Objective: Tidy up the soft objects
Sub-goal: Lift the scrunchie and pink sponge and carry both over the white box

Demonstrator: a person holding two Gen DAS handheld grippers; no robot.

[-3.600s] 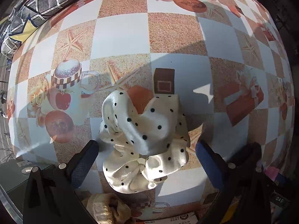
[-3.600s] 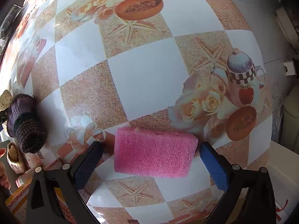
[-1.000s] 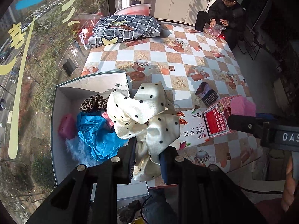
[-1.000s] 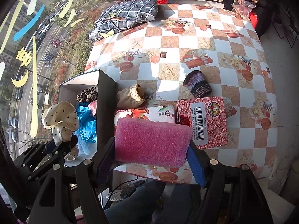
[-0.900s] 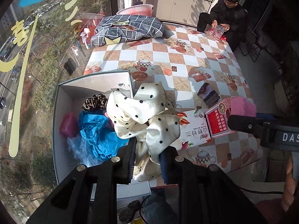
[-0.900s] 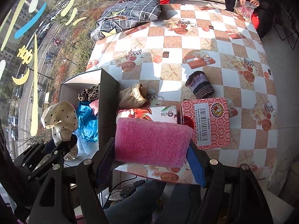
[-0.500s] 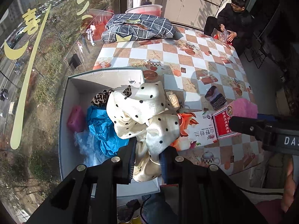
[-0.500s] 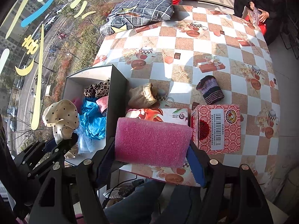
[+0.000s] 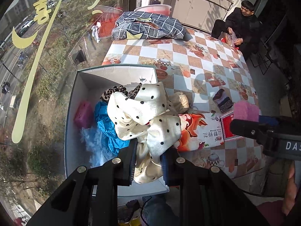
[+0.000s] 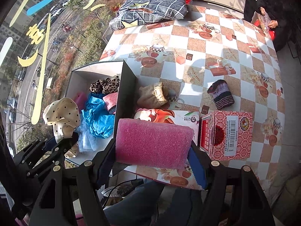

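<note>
A cream scrunchie with black dots [image 9: 144, 120] hangs above the open white box [image 9: 79, 86], pinched in my left gripper [image 9: 148, 160]. The same scrunchie [image 10: 62, 116] shows at the left of the right wrist view, over the box [image 10: 101, 66]. My right gripper [image 10: 152, 160] is shut on a pink foam block [image 10: 152, 143], held above the table's near edge beside the box's dark wall. In the left wrist view the foam block [image 9: 245, 111] peeks out at the right. Inside the box lie blue tissue [image 10: 97, 116], a leopard scrunchie [image 10: 105, 85] and pink pieces.
On the checkered table [image 10: 207, 43] lie a tan knitted pouch [image 10: 154, 95], a dark striped knitted piece [image 10: 222, 94], a red patterned carton [image 10: 227, 133] and a flat printed box [image 10: 169, 116]. A folded checked quilt [image 10: 150, 11] lies at the far end. A person [image 9: 242, 20] sits at the far right.
Both grippers have drifted sideways with their loads, so the white box now sits more centrally under the left one. Neither grip has changed over the last second.
</note>
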